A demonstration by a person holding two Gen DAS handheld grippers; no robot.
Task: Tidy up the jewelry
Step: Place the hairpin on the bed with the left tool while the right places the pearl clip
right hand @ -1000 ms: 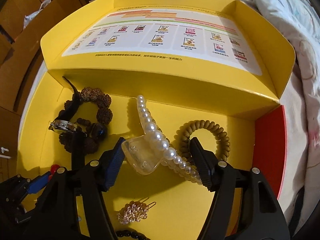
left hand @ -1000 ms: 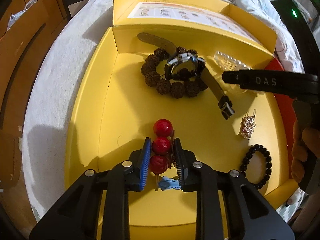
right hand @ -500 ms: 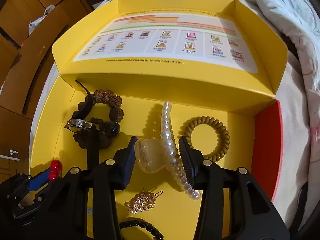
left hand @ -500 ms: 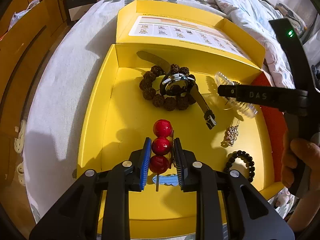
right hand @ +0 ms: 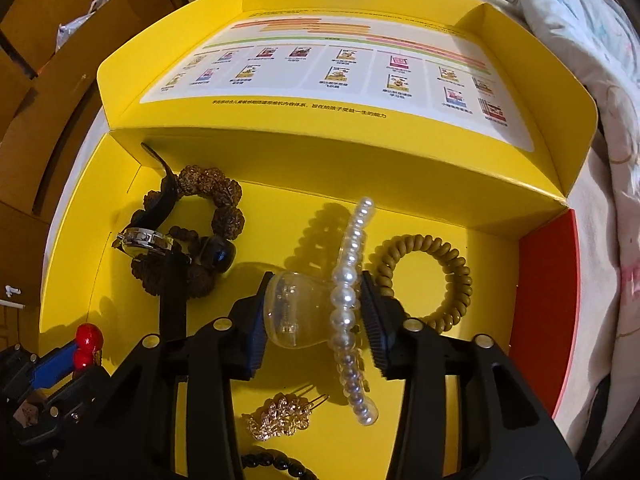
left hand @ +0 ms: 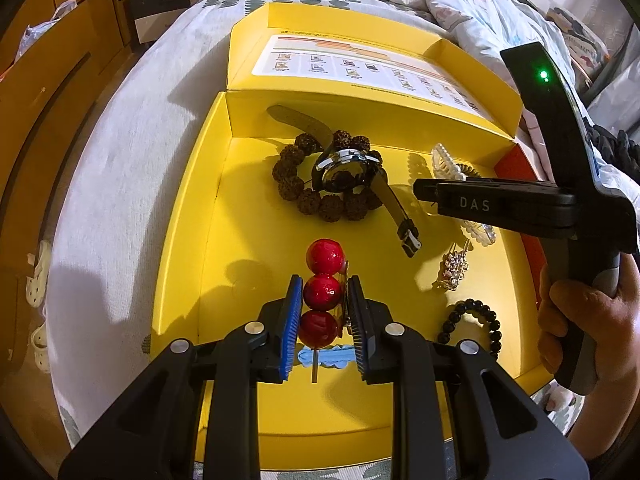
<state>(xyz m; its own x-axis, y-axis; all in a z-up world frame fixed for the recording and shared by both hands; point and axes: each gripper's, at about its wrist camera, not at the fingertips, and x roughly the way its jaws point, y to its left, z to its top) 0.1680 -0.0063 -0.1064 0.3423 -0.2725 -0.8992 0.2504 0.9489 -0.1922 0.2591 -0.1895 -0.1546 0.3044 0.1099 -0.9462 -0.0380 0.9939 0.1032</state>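
The left gripper (left hand: 322,304) holds the red bead pin (left hand: 323,291) and the right gripper (right hand: 316,312), just squeezed shut, grips the pearl hair clip (right hand: 344,300) near the yellow box's (right hand: 80,240) back wall, so lifting both comes next.

Left gripper (left hand: 322,306) pointed steeply down into the yellow box (left hand: 188,216), pads clamped on a red three-ball hair clip (left hand: 322,292); top ball stood clear past the fingertips. A light blue piece (left hand: 326,356) lay on the box floor under the jaws. Toward the back wall, a brown bead bracelet (left hand: 296,188) with a wristwatch (left hand: 346,170) lying across it, strap buckle trailing toward the right. Right side: gold hairpin (left hand: 454,266), black bead bracelet (left hand: 474,326) nearer the front. Right gripper (left hand: 436,196) reached in from the right, marked "DAS", green light lit, held by a hand (left hand: 592,320); a pearl claw clip (left hand: 448,162) showed partly behind it. Box rested on a pale bedcover (left hand: 112,184).
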